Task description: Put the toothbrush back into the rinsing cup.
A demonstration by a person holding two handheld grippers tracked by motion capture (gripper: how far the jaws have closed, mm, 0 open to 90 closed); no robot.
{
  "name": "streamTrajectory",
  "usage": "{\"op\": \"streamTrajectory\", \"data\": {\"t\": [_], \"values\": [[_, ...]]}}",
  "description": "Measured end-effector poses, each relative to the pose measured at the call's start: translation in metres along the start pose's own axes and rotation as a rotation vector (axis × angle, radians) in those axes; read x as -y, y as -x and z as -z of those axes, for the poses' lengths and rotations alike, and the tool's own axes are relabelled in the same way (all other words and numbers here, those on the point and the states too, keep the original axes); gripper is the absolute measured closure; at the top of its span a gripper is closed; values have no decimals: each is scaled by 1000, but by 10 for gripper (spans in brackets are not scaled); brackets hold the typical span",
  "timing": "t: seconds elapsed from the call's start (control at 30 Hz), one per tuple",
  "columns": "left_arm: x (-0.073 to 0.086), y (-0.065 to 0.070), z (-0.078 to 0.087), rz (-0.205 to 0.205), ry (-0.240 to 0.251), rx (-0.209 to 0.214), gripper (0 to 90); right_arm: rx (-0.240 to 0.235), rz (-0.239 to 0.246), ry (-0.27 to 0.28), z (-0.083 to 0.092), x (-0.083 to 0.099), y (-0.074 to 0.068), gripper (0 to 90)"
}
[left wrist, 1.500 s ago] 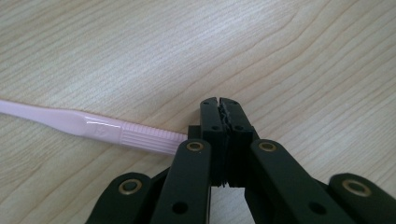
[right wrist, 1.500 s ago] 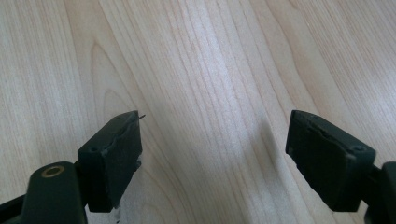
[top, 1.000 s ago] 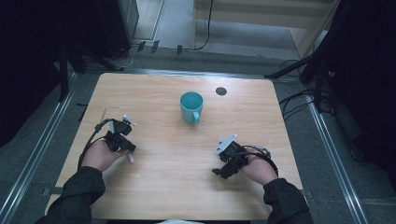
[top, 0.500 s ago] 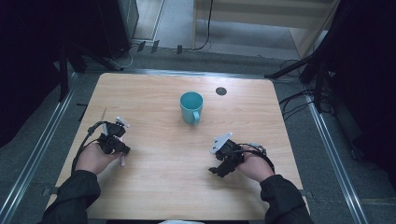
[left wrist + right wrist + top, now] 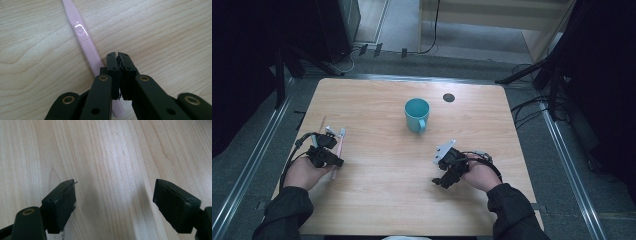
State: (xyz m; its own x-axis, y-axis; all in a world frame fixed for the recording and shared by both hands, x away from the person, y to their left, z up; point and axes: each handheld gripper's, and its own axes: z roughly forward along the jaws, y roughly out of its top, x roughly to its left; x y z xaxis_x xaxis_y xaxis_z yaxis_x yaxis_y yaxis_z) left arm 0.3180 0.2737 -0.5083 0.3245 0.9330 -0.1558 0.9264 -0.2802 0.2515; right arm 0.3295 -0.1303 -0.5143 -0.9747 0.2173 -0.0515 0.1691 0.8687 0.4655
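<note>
your left gripper (image 5: 328,152) slid toward you, jaws pressed together on nothing, right beside the pink stick (image 5: 86,46). its near end hides under them. your right gripper (image 5: 447,167) gapes wide over bare wood table (image 5: 377,200). dark room.

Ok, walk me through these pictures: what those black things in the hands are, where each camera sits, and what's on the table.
A person sits at a wooden table and holds a hand-operated two-jaw gripper in each hand. The high view looks down from above. The other two pictures come from small cameras riding on each gripper, looking along its black jaws. The left gripper has its jaws shut with nothing between them; it sits right over a pink toothbrush that lies flat on the wood. The right gripper has its jaws wide open over bare wood. A teal mug stands farther back, near the middle.
</note>
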Motion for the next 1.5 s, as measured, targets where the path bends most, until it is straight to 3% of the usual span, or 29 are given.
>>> {"op": "streamTrajectory", "data": {"t": [0.47, 0.53, 0.7, 0.8, 0.93, 1.3, 1.5], "values": [[7, -9, 6, 43, 8, -2, 866, -6, 8, -5, -2, -4, 1, 185], [7, -9, 10, 71, 21, 15, 833, -6, 10, -6, -2, -4, 1, 185], [2, -14, 17, 150, 51, 10, 737, -10, 3, -9, -3, -4, 2, 185], [-3, -16, 18, 144, 49, -19, 701, -6, 5, -10, -3, -3, 2, 184], [-11, -18, 17, 149, 48, -29, 680, -8, -4, -20, -3, -2, 1, 185], [-30, -20, 2, 139, -22, -79, 657, -2, -5, -20, -1, 3, 0, 184], [-34, -22, -2, 144, -38, -84, 658, -3, -2, -20, -1, 3, 0, 184]]}}
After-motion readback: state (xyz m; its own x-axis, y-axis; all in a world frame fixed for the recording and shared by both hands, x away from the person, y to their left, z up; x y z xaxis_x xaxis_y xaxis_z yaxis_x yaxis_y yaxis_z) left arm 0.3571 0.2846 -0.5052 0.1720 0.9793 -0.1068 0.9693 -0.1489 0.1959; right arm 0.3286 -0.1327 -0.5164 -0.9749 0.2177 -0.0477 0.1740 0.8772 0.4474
